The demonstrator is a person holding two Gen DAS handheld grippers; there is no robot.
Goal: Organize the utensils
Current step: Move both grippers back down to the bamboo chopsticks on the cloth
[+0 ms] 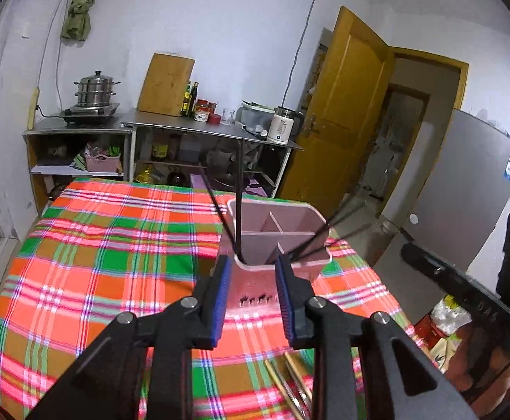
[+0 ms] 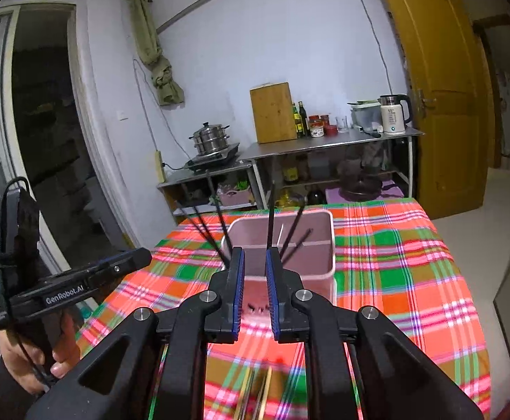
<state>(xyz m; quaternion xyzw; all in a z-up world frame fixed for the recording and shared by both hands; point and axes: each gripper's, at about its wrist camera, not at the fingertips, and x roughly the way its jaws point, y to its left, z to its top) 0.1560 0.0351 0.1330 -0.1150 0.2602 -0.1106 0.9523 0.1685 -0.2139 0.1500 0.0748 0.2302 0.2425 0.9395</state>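
A pink divided utensil holder (image 1: 283, 224) stands on the plaid tablecloth (image 1: 114, 262) and holds several black chopsticks (image 1: 239, 189) that lean outward. My left gripper (image 1: 253, 262) is open and empty just before the holder's near wall. In the right wrist view the same holder (image 2: 311, 241) with black chopsticks (image 2: 272, 210) is straight ahead. My right gripper (image 2: 255, 255) is open a little and empty, close to the holder's near rim. Light wooden chopsticks (image 1: 290, 381) lie on the cloth below the left gripper, and also show below the right gripper (image 2: 265, 392).
The left hand-held gripper (image 2: 79, 280) shows at the left of the right wrist view. A steel counter (image 1: 198, 126) with pot, cutting board, bottles and kettle stands behind the table. A yellow door (image 1: 342, 105) and grey fridge (image 1: 465, 175) are to the right.
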